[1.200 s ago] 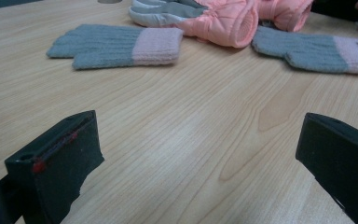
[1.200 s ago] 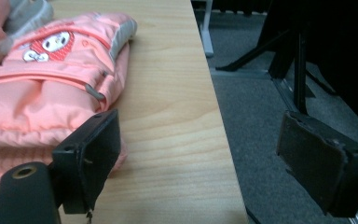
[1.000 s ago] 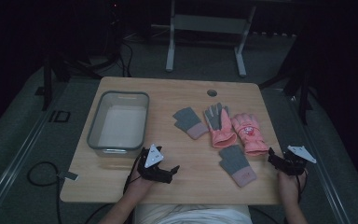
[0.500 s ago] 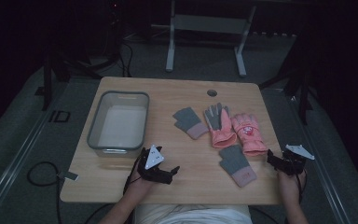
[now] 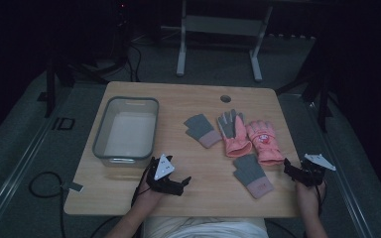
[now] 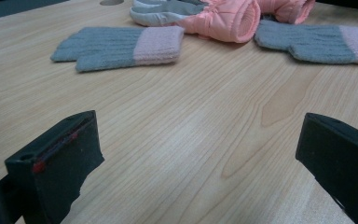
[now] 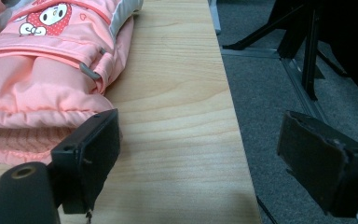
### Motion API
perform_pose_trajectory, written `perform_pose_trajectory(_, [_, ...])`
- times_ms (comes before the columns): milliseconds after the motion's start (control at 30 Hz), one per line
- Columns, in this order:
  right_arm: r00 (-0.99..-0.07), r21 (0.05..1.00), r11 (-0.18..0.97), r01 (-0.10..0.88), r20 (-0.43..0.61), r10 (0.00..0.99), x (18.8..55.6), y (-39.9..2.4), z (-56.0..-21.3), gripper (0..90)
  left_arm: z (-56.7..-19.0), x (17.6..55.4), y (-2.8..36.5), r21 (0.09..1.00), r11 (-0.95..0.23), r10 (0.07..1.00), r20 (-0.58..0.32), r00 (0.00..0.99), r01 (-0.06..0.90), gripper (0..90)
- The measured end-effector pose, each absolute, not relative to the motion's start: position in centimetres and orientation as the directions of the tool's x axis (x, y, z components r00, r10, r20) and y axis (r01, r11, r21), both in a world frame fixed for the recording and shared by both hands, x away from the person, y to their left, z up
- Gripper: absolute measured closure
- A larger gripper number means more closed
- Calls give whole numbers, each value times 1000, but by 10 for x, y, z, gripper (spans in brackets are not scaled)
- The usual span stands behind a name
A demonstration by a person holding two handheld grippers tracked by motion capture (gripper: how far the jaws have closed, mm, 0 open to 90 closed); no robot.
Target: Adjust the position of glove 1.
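Observation:
Four gloves lie on the wooden table (image 5: 188, 96). A grey knit glove with a pink cuff (image 5: 202, 130) (image 6: 116, 46) lies mid-table, and a second one (image 5: 251, 174) (image 6: 317, 42) lies nearer the front. Between them are a pink ski glove, palm up (image 5: 234, 133) (image 6: 223, 18), and a pink ski glove with a cartoon patch (image 5: 264, 141) (image 7: 46, 60). My left gripper (image 5: 182, 182) (image 6: 200, 140) rests open near the front edge, pointing right toward the gloves. My right gripper (image 5: 288, 167) (image 7: 200, 140) is open at the table's right edge, with its left jaw beside the cartoon glove's cuff.
A clear plastic bin (image 5: 98, 141) stands empty on the left half of the table. A round cable hole (image 5: 225, 98) is at the back. The table's right edge (image 7: 233, 140) drops to grey floor, where black stand legs (image 7: 307, 51) rise.
My right gripper has edged slightly left toward the pink cartoon glove. The left gripper and the gloves have stayed put.

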State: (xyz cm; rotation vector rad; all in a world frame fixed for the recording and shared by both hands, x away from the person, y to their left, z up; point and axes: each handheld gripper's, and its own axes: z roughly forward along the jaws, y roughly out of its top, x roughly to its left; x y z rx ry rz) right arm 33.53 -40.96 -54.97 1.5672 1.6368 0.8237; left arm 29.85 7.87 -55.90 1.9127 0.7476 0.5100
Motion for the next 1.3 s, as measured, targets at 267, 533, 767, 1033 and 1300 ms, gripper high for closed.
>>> perform_pose_trajectory(267, [-2, 833, 64, 549, -75, 997, 334, -409, -546, 133, -559, 298, 78, 901, -333, 688, 33, 725, 276, 0])
perform_pose_trajectory(533, [-28, 853, 75, 517, -71, 997, 336, -408, -526, 133, -559, 299, 78, 901, -332, 690, 32, 723, 278, 0])
perform_pose_trajectory(767, [-66, 874, 115, 471, -95, 993, 345, -397, -500, 133, -559, 299, 78, 902, -331, 690, 31, 723, 278, 0])
perform_pose_trajectory(1033, [-94, 898, 159, 411, -132, 987, 358, -385, -463, 130, -559, 298, 78, 903, -329, 689, 29, 724, 277, 0])
perform_pose_trajectory(1300, [-115, 918, 188, 348, -158, 981, 369, -368, -423, 125, -559, 298, 78, 903, -331, 691, 34, 722, 274, 0])
